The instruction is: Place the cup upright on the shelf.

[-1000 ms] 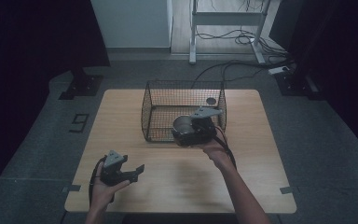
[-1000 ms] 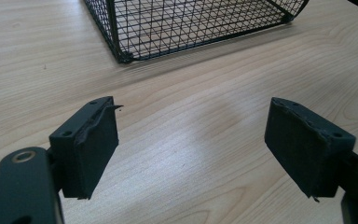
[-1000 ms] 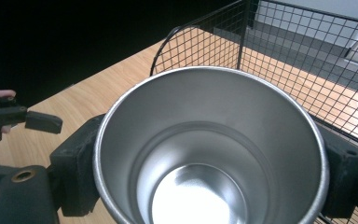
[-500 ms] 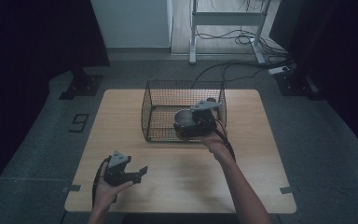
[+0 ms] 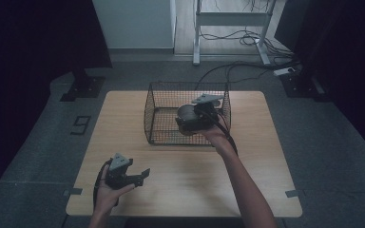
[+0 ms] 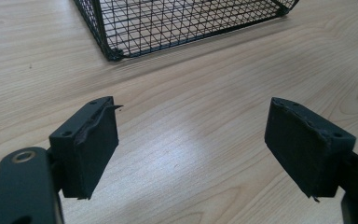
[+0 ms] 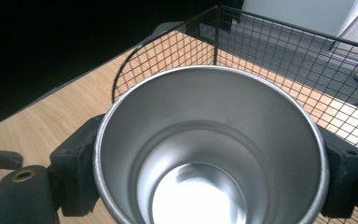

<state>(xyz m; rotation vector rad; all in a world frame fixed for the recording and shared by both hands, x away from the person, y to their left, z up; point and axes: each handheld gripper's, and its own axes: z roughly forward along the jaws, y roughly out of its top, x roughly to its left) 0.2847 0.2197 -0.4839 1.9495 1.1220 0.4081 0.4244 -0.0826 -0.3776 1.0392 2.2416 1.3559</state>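
A shiny metal cup [image 5: 186, 114] hangs over the right side of the black wire basket [image 5: 161, 114], gripped across its sides by my right gripper [image 5: 188, 121]. The right gripper view looks straight into the empty cup [image 7: 209, 154], with a black pad pressed to each side of it and the basket's mesh [image 7: 270, 51] behind. Near the table's front left my left gripper [image 5: 141, 175] is held just above the wood, open. Nothing but bare tabletop lies between its two pads [image 6: 93, 144], and a basket corner [image 6: 168, 23] lies ahead of them.
The basket stands at the back middle of the wooden table [image 5: 123, 123]. Cables and a metal stand [image 5: 228, 19] are on the floor beyond the table. Dark curtains close off both sides.
My right gripper has carried the cup away from the person and a little up, from the basket's near wall to above its inside. The left gripper stays put.
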